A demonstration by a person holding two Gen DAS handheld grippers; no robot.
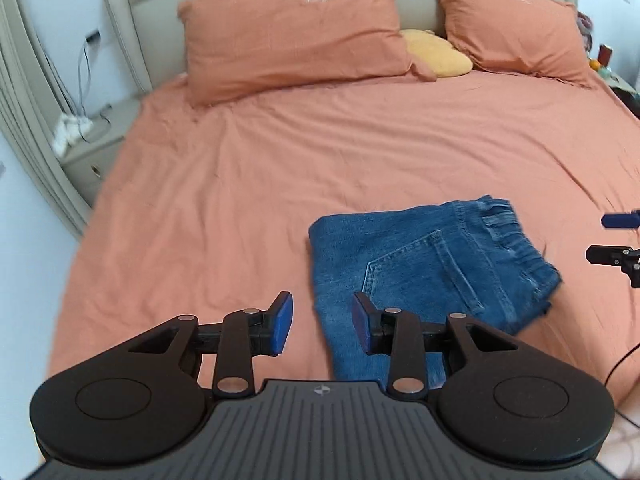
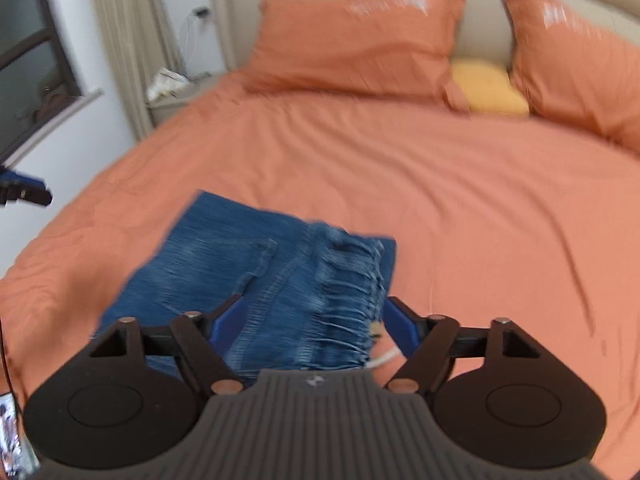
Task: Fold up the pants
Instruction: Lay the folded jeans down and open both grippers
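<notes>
Folded blue jeans (image 1: pixel 432 264) lie in a compact bundle on the orange bed sheet (image 1: pixel 260 184), back pocket up and waistband toward the right. My left gripper (image 1: pixel 322 324) hovers open above the bundle's left edge, with nothing between its blue pads. In the right wrist view the jeans (image 2: pixel 256 264) lie below my right gripper (image 2: pixel 316 320), whose jaws stand wide apart over the gathered waistband without pressing it. The right gripper (image 1: pixel 616 240) also shows at the right edge of the left wrist view, and the left gripper (image 2: pixel 24 192) at the left edge of the right wrist view.
Two orange pillows (image 1: pixel 296 36) (image 1: pixel 512 20) and a yellow cushion (image 1: pixel 436 54) rest against the beige headboard (image 1: pixel 148 4). A nightstand (image 1: pixel 96 148) with cables stands left of the bed by a curtain (image 2: pixel 120 40). A white cord (image 2: pixel 384 358) lies near the waistband.
</notes>
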